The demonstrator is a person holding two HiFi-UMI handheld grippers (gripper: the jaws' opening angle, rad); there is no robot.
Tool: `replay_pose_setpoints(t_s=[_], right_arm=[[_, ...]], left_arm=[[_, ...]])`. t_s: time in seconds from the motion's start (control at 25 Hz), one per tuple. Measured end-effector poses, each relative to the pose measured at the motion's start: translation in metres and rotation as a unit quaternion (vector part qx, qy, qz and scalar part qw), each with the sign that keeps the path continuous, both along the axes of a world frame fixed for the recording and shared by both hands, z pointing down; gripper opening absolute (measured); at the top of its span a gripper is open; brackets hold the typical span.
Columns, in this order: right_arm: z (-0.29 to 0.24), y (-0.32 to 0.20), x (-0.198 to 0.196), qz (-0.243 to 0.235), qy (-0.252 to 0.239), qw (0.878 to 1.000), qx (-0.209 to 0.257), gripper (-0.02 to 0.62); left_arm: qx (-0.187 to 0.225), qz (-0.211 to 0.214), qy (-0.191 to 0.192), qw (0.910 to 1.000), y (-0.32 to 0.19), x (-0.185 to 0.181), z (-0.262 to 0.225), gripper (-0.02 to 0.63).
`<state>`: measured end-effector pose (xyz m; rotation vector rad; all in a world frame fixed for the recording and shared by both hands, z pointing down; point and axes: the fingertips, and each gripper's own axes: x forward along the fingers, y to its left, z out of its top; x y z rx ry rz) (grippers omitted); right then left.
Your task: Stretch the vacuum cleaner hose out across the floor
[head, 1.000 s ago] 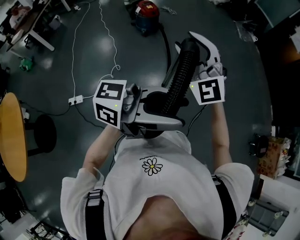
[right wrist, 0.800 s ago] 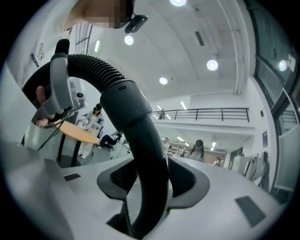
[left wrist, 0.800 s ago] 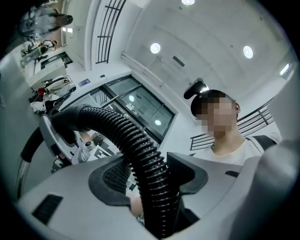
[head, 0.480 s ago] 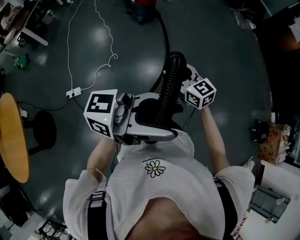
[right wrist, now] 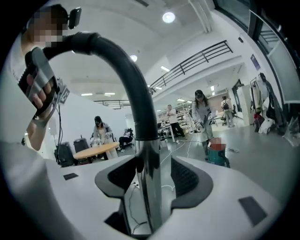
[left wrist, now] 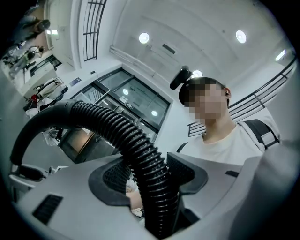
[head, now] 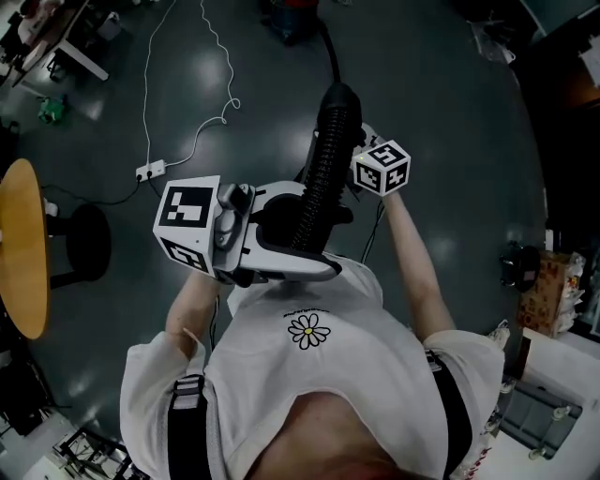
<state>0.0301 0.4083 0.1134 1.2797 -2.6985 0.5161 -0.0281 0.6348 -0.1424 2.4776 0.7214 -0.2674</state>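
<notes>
The black ribbed hose (head: 323, 178) rises between my two grippers and trails back to the red vacuum cleaner (head: 291, 14) on the floor at the top edge. My left gripper (head: 309, 230) is shut on the ribbed hose (left wrist: 140, 154), with both pads pressing its sides. My right gripper (head: 361, 155) sits lower and beyond it. In the right gripper view the metal tube (right wrist: 149, 187) below the black curved handle (right wrist: 126, 70) stands between the right gripper's (right wrist: 150, 176) jaws. Those jaws have just been opening, and a gap shows beside the tube.
A white cable (head: 187, 150) and a power strip (head: 150, 172) lie on the dark floor at the left. A round wooden table (head: 23, 248) and a black stool (head: 84, 244) stand at the left edge. Boxes (head: 544, 300) are at the right. Several people stand far off.
The right gripper has dropped and rolled, and its cube looks smaller and nearer the hose. The left gripper has shifted left with the hose. The hose's top bend sits lower.
</notes>
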Motion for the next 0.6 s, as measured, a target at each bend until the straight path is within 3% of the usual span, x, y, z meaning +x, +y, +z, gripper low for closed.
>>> replay_pose_setpoints(t_s=[0.12,0.24,0.44,0.6], right_arm=[[0.002,0.017,-0.003,-0.023,-0.015,1.0,-0.001,0.216],[0.014,0.044,-0.015,-0.06,0.001,0.998,-0.007,0.218],[0.052,0.113,-0.051,-0.162,0.087,0.983,-0.006,0.213],[0.016,0.128,-0.032,-0.093,0.074,0.992,0.04,0.189]], left_arm=[[0.007,-0.026,-0.013,0.9996,0.033,0.006,0.005,0.232],[0.006,-0.056,-0.02,0.9982,0.064,0.005,0.011,0.232],[-0.009,-0.091,-0.03,0.9954,0.122,0.009,0.028,0.232],[-0.067,-0.145,-0.002,0.9871,0.128,-0.007,0.026,0.232]])
